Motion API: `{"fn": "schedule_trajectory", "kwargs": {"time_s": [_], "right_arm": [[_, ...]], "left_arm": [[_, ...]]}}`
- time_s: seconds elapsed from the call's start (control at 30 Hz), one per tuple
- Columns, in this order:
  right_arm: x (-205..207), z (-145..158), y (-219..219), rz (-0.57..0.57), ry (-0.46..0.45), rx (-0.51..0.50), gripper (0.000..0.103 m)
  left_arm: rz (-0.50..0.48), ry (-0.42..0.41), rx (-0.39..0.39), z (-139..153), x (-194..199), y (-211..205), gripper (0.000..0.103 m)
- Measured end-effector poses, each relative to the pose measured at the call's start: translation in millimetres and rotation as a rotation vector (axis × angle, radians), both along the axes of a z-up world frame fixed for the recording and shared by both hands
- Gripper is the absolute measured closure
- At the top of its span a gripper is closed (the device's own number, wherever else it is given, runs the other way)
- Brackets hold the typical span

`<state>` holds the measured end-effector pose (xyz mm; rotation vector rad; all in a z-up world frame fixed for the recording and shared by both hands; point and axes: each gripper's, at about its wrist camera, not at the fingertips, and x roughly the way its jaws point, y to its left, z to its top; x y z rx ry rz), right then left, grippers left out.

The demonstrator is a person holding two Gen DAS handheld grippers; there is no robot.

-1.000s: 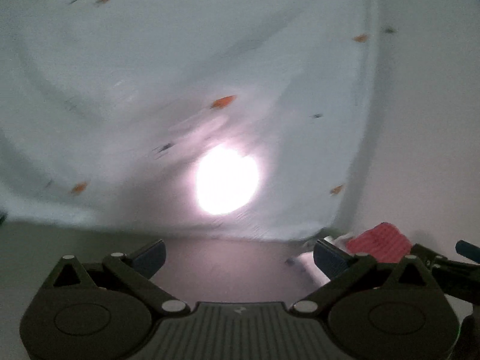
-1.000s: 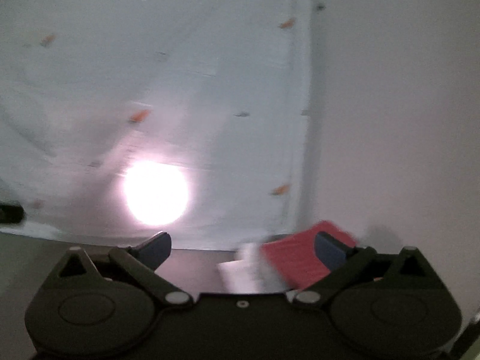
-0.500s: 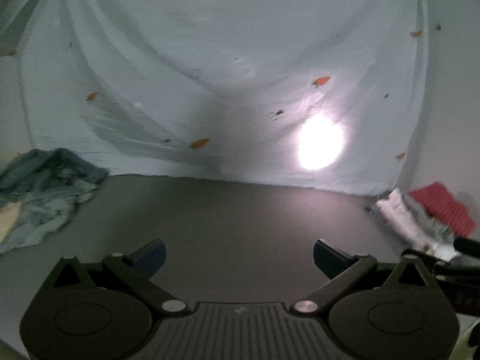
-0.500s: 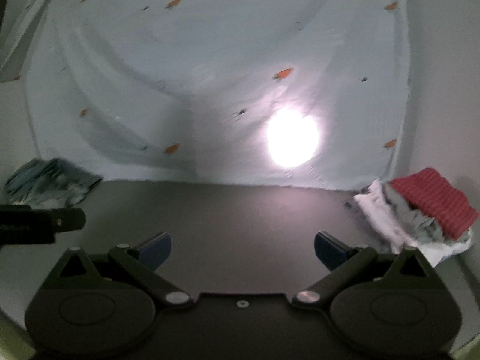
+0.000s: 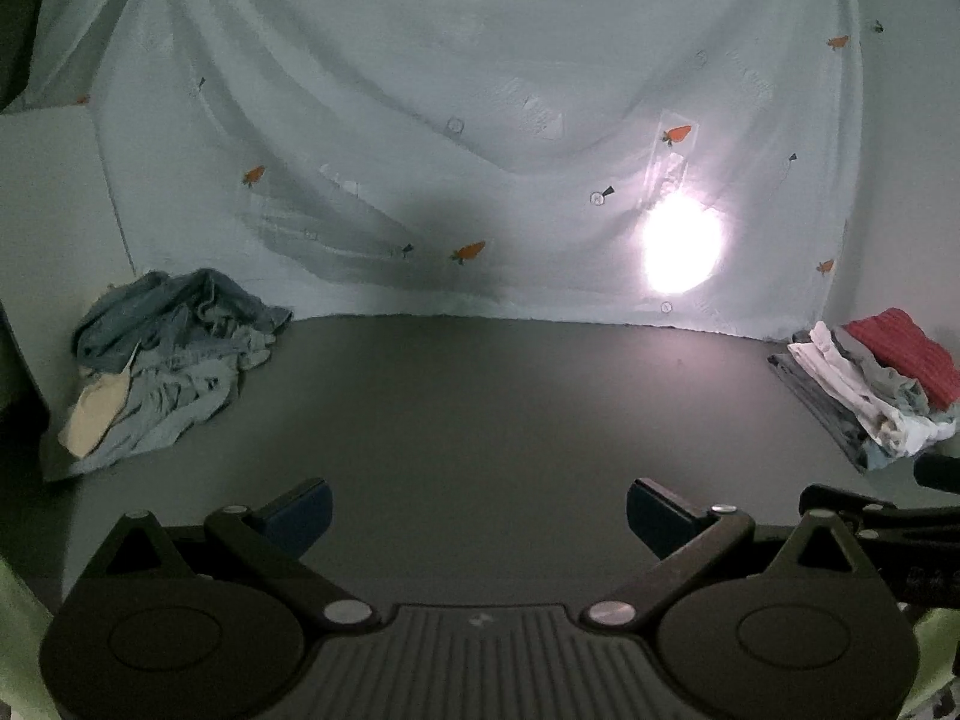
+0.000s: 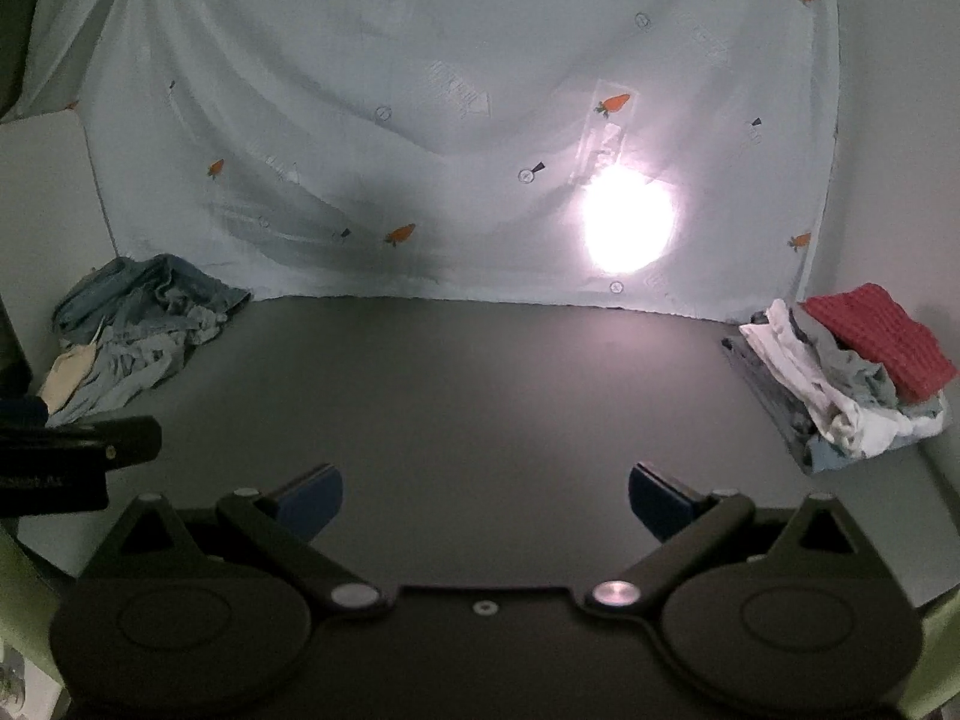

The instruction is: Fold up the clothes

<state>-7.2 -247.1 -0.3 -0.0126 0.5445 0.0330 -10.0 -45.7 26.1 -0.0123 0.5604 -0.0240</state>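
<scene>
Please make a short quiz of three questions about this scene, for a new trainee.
1. True or false: the left gripper grips a cloth.
2. Which pile is folded? A) the blue heap at left B) the stack at right
3. Fill in: the top piece of the stack is ___.

Key: 1 false, its fingers stand apart over the bare table; 2 B; 3 red.

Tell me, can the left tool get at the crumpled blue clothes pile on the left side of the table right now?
Probably yes. The left tool is open and holds nothing, and only bare dark table lies between it and the crumpled blue clothes pile. The folded stack sits far off on the right.
</scene>
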Motion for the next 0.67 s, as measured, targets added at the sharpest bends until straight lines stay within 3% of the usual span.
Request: {"fn": "schedule_trajectory", "kwargs": {"time_s": [0.67], "right_arm": [[-11.9, -1.4, 12.8, -0.002, -0.006, -0.030, 0.000]], "left_arm": [[-0.004, 0.001, 0.005, -1.3, -15.3, 11.5, 0.000]]}}
